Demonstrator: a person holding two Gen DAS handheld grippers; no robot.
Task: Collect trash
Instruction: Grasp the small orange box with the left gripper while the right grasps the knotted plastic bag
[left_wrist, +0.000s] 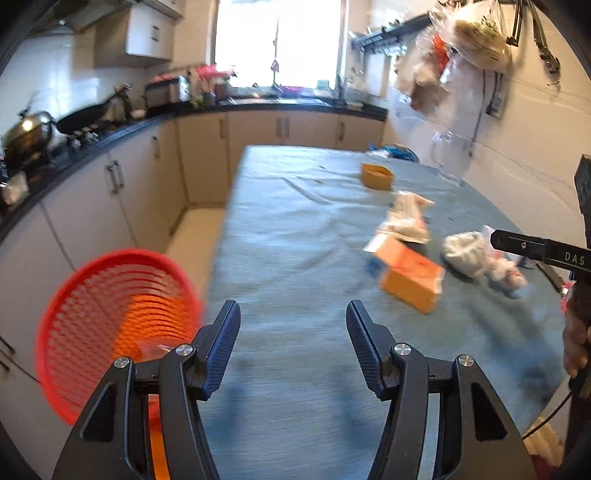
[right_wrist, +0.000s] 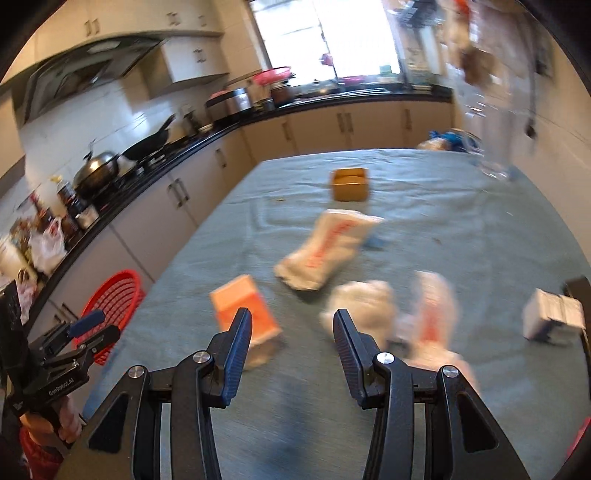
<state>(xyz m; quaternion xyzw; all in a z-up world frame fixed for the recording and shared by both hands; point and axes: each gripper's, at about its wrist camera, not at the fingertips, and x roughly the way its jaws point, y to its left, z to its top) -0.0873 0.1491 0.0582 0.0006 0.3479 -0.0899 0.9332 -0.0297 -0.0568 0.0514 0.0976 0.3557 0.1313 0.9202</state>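
Left gripper (left_wrist: 293, 321) (empty) beside red basket (left_wrist: 110, 325).

I counted two orange boxes (right_wrist: 243, 308) (right_wrist: 349, 183) and one white box (right_wrist: 552, 317) on my table. One red basket (left_wrist: 110, 325) stood beside it.

"DAS" is read on the right gripper (left_wrist: 546, 253) body in the left wrist view. "GenRobot.AI" is printed on the left gripper (right_wrist: 79, 334) body. Red print on the white bag (right_wrist: 328, 251) is blurred, unreadable.
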